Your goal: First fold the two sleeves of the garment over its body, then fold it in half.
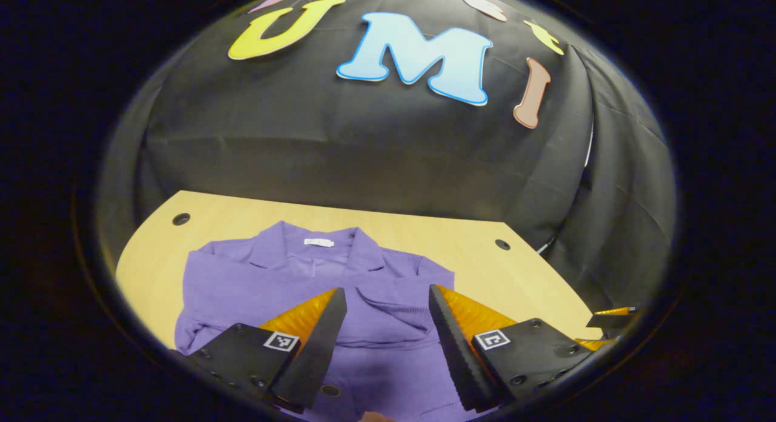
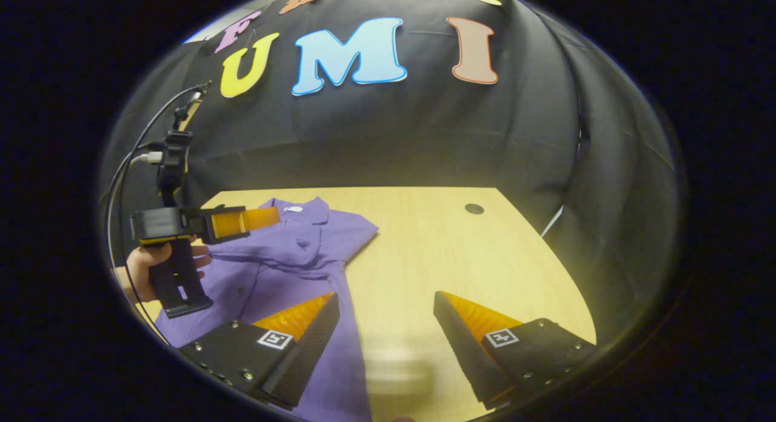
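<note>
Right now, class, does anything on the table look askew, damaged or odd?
Nothing stands out. The purple garment lies flat on the wooden table, collar away from the grippers, with sleeves folded over its body. The left gripper and right gripper are both open above it.

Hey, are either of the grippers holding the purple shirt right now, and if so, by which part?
Neither. The left gripper and the right gripper both stand open with nothing between the fingers, above the purple shirt lying on the table.
</note>
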`<action>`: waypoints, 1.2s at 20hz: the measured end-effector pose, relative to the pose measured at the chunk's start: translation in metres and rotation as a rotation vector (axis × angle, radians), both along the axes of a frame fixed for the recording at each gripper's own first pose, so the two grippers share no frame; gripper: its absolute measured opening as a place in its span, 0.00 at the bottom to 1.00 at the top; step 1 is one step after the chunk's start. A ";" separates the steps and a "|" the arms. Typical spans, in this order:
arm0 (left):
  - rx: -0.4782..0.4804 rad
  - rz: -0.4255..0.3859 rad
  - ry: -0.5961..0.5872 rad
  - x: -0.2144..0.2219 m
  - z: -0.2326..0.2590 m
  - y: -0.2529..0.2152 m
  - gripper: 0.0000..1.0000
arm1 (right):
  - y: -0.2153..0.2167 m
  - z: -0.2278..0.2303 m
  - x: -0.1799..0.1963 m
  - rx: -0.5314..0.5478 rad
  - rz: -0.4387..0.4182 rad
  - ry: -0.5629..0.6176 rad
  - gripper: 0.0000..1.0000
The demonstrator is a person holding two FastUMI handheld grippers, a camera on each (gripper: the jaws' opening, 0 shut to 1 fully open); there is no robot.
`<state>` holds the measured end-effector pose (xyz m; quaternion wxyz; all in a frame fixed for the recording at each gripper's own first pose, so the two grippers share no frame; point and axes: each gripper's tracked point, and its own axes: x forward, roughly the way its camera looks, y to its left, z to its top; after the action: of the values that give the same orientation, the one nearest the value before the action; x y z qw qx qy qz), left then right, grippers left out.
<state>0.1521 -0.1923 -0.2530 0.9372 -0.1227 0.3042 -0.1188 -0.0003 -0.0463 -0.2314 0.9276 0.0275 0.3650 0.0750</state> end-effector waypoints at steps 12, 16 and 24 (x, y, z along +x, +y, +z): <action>0.066 0.089 0.112 -0.170 -0.017 0.150 0.90 | 0.026 -0.027 -0.111 0.026 -0.117 0.124 0.99; 0.089 0.097 0.123 -0.230 -0.022 0.192 0.90 | 0.029 -0.036 -0.145 0.029 -0.158 0.153 0.99; 0.135 0.126 0.180 -0.324 -0.046 0.255 0.90 | 0.034 -0.057 -0.188 0.025 -0.184 0.206 0.99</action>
<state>-0.1719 0.0628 -0.2993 0.9177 -0.0883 0.3863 -0.0274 -0.1883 -0.0126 -0.2887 0.8878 0.0798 0.4532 -0.0092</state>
